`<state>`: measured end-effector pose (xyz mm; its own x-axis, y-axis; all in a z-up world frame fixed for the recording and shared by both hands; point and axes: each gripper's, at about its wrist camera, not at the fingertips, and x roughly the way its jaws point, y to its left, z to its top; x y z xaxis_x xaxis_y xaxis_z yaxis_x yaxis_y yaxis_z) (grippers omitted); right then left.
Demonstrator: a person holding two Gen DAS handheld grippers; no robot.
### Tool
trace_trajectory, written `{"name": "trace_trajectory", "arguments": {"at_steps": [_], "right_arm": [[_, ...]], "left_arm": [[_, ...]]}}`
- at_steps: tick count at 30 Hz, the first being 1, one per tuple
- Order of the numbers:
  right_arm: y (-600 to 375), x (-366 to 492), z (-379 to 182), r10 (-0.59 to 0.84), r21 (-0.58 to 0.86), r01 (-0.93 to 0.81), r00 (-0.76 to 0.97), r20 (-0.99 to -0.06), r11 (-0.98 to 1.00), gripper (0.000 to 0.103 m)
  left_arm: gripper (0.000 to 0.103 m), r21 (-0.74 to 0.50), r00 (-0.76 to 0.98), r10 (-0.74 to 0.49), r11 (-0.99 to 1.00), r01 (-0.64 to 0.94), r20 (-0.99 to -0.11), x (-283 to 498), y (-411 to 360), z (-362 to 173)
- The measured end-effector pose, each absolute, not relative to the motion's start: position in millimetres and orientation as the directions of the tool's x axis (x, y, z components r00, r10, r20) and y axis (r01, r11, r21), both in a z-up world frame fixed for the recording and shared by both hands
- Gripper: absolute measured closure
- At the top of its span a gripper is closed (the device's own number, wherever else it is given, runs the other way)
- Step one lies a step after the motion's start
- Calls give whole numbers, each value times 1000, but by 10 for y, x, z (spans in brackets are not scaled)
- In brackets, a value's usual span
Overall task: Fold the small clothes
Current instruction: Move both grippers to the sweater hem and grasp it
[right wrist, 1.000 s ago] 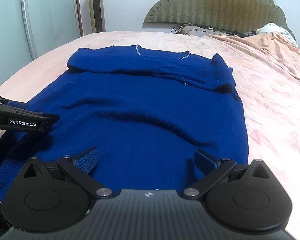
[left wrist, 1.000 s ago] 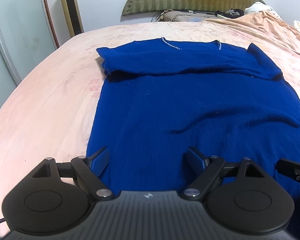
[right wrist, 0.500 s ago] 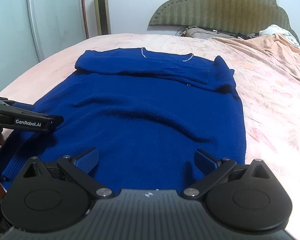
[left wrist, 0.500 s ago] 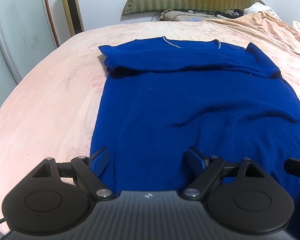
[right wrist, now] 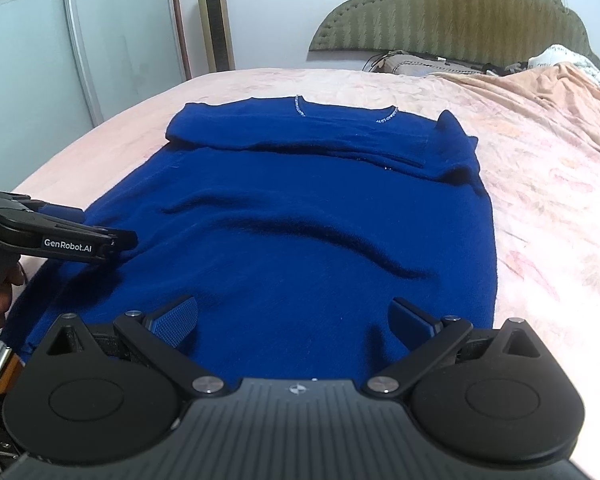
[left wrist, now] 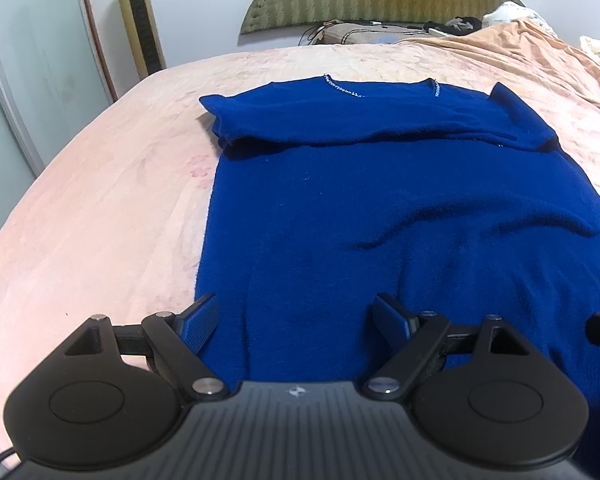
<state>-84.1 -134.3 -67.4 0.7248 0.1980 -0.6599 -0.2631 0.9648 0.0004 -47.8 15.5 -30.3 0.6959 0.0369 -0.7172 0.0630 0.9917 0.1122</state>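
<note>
A dark blue knit sweater (left wrist: 400,208) lies flat on the pink bed, neckline at the far end, with both sleeves folded across the chest (left wrist: 360,120). It also shows in the right wrist view (right wrist: 308,220). My left gripper (left wrist: 298,320) is open and empty, over the sweater's near left hem. My right gripper (right wrist: 294,320) is open and empty, over the near right hem. The left gripper also shows from the side in the right wrist view (right wrist: 112,242), low over the sweater's left edge.
The pink bedsheet (left wrist: 100,220) surrounds the sweater. A peach blanket (right wrist: 552,120) is bunched at the far right. A green headboard (right wrist: 452,12) and pillows stand at the far end. A tall gold fan (right wrist: 216,16) and a wardrobe door (right wrist: 112,28) stand beyond the bed's left side.
Both grippers have risen and drawn back a little from the sweater, staying open. The sweater has not moved.
</note>
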Motion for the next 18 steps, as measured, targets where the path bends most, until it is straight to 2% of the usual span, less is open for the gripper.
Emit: {"name": "trace_trajectory", "arguments": {"at_steps": [4,12,18], "right_arm": [[-1416,-880,-640,185,-10,-256,725,-663,967,0],[-1709,-1013,-521,177,13,-225,725,-665,974,0],[-2033,-1090,-567,162,55,-174,690,-705,983,0]], "left_arm": [[19,113,707,21,990,84,-707,-532,212,-262],[19,-23,656,-112,990,142,-746,-602,663,-227],[19,-50,641,-124,990,133,-757,-711,943,-237]]}}
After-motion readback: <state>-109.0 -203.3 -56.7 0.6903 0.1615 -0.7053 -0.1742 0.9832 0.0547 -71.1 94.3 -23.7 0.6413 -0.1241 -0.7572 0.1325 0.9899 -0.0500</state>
